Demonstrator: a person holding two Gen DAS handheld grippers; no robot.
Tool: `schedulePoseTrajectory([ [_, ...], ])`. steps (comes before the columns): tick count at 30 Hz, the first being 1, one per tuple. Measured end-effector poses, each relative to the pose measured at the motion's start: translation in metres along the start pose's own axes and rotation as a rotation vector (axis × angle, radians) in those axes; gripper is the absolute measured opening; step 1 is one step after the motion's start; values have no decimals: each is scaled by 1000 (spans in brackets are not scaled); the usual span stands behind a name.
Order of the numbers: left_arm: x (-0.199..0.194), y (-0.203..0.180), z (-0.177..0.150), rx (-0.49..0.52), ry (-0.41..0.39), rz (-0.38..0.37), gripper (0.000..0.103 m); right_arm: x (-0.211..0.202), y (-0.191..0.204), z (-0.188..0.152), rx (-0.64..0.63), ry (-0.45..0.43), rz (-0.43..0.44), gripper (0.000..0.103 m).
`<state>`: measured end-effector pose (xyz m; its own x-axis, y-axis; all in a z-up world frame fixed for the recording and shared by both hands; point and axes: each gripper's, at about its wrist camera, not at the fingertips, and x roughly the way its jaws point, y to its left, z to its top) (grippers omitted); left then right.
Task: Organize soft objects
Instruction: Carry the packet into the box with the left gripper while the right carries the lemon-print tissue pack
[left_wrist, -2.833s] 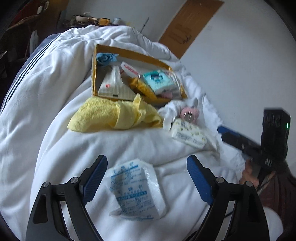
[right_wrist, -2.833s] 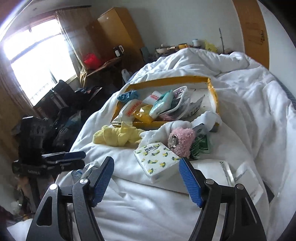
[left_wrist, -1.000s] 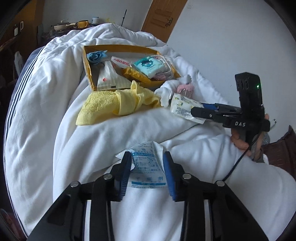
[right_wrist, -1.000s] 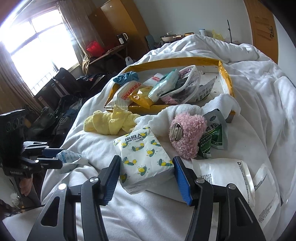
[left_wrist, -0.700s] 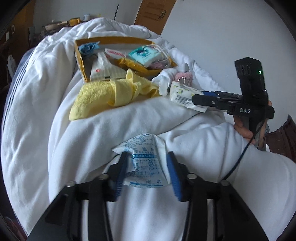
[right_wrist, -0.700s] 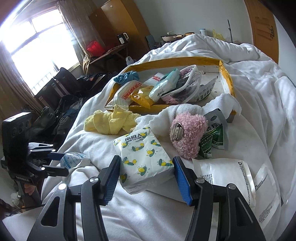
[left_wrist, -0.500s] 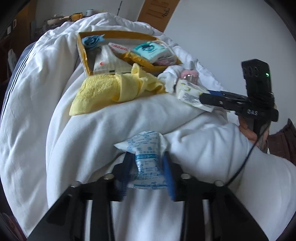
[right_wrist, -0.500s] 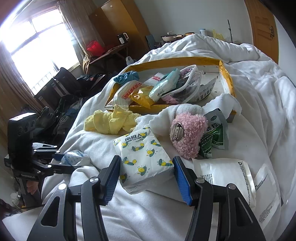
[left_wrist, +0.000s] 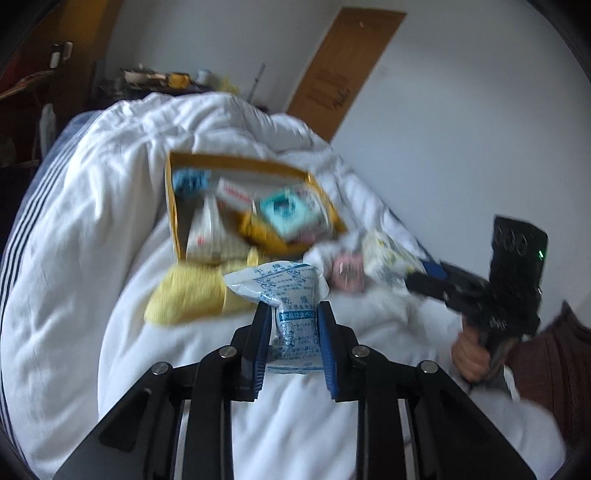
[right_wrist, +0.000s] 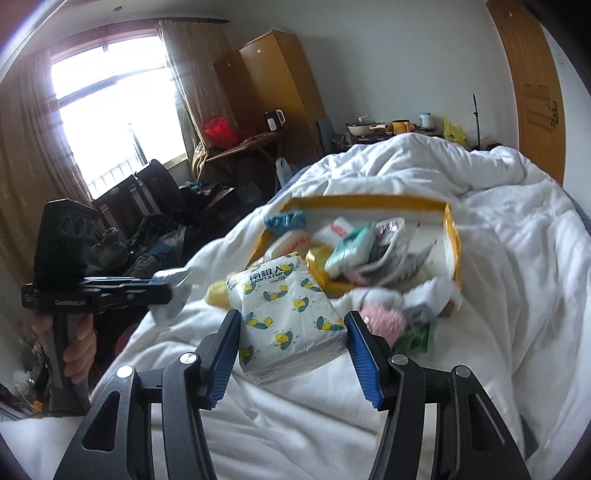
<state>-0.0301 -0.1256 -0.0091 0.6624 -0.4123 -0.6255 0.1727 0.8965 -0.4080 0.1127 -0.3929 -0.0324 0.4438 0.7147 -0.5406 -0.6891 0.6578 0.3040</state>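
My left gripper (left_wrist: 291, 314) is shut on a white pouch with blue print (left_wrist: 286, 295) and holds it lifted above the white duvet. My right gripper (right_wrist: 291, 325) is shut on a tissue pack with a lemon print (right_wrist: 286, 317), also lifted; that pack shows in the left wrist view (left_wrist: 388, 258). Ahead lies a yellow-rimmed box (left_wrist: 171, 206) (right_wrist: 452, 236) with several soft packs in it. A yellow towel (left_wrist: 188, 295), a pink fluffy item (right_wrist: 384, 315) and a green packet (right_wrist: 417, 338) lie in front of the box.
The white duvet (left_wrist: 92, 258) covers the whole bed, with a striped edge at the left. A wooden door (right_wrist: 532, 81) and a white wall stand at the right. A cluttered table, a wardrobe (right_wrist: 280, 92) and a bright window (right_wrist: 110, 110) lie to the left.
Both grippers have lifted their loads off the duvet and moved toward the box. The left jaws have squeezed the pouch narrower. The scene is blurred by motion.
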Motion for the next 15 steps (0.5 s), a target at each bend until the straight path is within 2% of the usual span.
schedulePoseTrajectory([
  [4,16,-4,34,-19,-26,50,24,0,-24,34,56,-4,-25,61],
  [9,52,15,79,-91,-61,83,24,21,-68,57,151,-13,-149,61],
  [11,70,23,89,-106,-55,115,24,35,-91,60,217,3,-194,61],
  [15,106,34,104,-122,-18,153,24,56,-117,72,254,26,-275,61],
])
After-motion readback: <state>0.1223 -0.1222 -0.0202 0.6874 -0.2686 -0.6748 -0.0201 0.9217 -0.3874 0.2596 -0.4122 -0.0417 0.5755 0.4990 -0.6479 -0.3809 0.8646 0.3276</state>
